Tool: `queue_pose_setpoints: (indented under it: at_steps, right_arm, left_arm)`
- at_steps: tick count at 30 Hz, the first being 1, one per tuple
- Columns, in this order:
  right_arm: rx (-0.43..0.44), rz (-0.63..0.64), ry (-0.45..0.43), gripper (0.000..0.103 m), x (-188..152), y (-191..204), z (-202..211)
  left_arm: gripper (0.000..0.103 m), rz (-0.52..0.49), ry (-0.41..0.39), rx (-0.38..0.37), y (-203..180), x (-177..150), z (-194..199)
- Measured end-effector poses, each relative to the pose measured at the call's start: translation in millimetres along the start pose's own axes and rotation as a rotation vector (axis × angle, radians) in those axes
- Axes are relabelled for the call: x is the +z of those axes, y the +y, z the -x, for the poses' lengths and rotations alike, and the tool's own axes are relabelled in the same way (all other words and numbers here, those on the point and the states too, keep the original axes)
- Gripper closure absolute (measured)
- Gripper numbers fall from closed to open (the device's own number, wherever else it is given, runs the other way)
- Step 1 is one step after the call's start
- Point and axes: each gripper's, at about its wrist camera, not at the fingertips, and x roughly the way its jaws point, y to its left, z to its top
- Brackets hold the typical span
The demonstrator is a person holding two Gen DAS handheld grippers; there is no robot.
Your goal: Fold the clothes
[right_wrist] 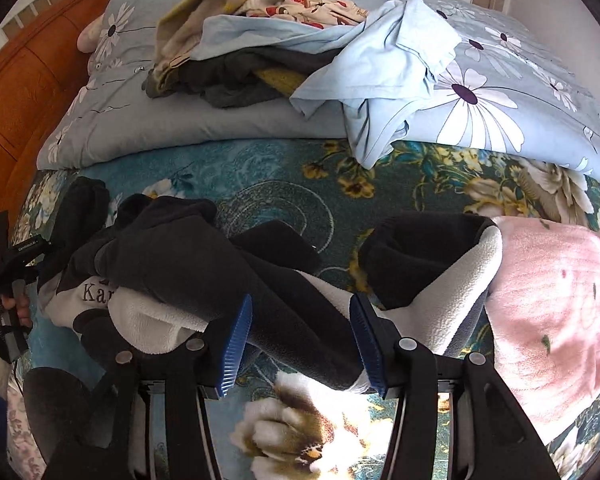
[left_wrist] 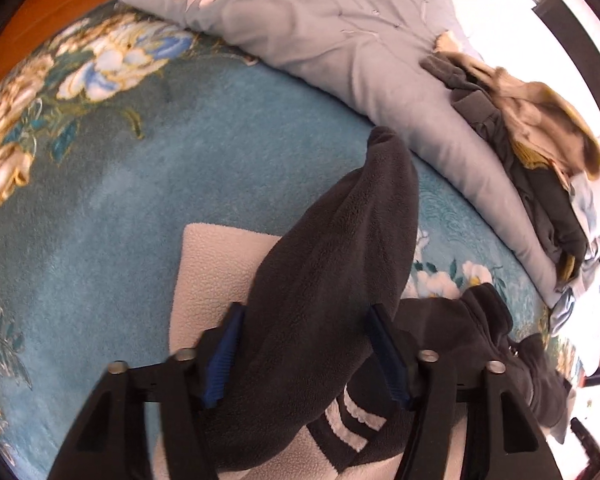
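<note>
Fleece jacket being folded on a bed.
The jacket (right_wrist: 172,264) is lying on the blanket (left_wrist: 100,208), just in front of the quilt (right_wrist: 112,128) bearing a pile (right_wrist: 300,36). The left gripper (left_wrist: 306,356), jaws wide apart, is straddling a dark sleeve (left_wrist: 340,240); the right gripper (right_wrist: 300,344), jaws equally wide, is straddling another fold, gripping nothing.

The fleece (left_wrist: 332,264) between the left gripper's (left_wrist: 306,354) ribbed blue pads (left_wrist: 222,354) looked matt and nubby, dark outside, cream inside. Beneath it, the blanket (left_wrist: 148,208) was plush pile. Ahead of the right gripper (right_wrist: 300,344), the quilt (right_wrist: 512,92) was smooth cloth, the headboard (right_wrist: 32,92) glossy wood.
</note>
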Motion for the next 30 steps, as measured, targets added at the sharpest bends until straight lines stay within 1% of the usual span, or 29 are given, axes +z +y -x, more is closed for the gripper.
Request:
queue_pose_setpoints:
  at_steps: [1, 2, 3, 5, 7, 11, 14, 16, 18, 20, 22, 25, 28, 30]
  right_arm:
    - [0.004, -0.002, 0.005, 0.051, -0.4, 1.2, -1.7]
    - [0.008, -0.003, 0.008, 0.051, -0.7, 2.4, -2.6]
    - [0.012, -0.002, 0.008, 0.051, -1.0, 3.5, -3.0]
    - [0.022, -0.002, 0.006, 0.051, -1.6, 5.1, -2.9]
    - [0.034, -0.002, -0.003, 0.051, -2.0, 5.0, -0.8]
    - [0.052, -0.043, -0.004, 0.051, -5.5, -6.6, -1.6]
    - [0.065, -0.078, -0.004, 0.051, -8.4, -16.3, -2.7]
    - [0.074, -0.101, -0.004, 0.051, -10.3, -22.8, -3.4]
    - [0.083, -0.124, -0.003, 0.051, -12.2, -29.3, -4.1]
    - [0.091, -0.147, -0.003, 0.051, -14.1, -35.8, -4.9]
    - [0.096, -0.157, 0.002, 0.051, -17.7, -39.7, -6.8]
    - [0.101, -0.166, 0.012, 0.051, -23.8, -44.5, -10.2]
    - [0.106, -0.175, 0.023, 0.051, -29.8, -49.3, -13.5]
    - [0.11, -0.176, 0.027, 0.051, -31.7, -51.5, -13.5]
  left_arm:
    - [0.065, -0.015, -0.001, 0.013, -2.0, -2.3, 1.1]
    - [0.076, -0.028, 0.001, 0.021, -3.3, -4.3, 2.3]
    - [0.083, -0.041, 0.001, 0.027, -4.6, -6.4, 3.6]
    - [0.09, -0.058, -0.018, 0.021, -7.3, -12.2, 11.6]
    - [0.092, -0.054, -0.042, 0.012, -5.8, -16.1, 22.6]
    - [0.092, 0.004, -0.117, 0.007, 13.2, -22.6, 50.5]
    - [0.092, 0.104, -0.172, 0.019, 49.9, -33.9, 76.1]
    - [0.092, 0.202, -0.199, 0.02, 81.9, -46.5, 90.1]
    - [0.092, 0.299, -0.209, 0.036, 115.2, -62.7, 99.2]
    - [0.092, 0.367, -0.205, 0.041, 140.5, -78.4, 102.5]
    - [0.092, 0.398, -0.185, 0.062, 155.7, -93.7, 99.1]
    - [0.092, 0.42, -0.148, 0.09, 170.1, -117.1, 90.0]
    - [0.091, 0.476, -0.105, 0.086, 182.8, -140.1, 75.7]
    - [0.089, 0.512, -0.091, 0.083, 188.3, -152.9, 69.0]
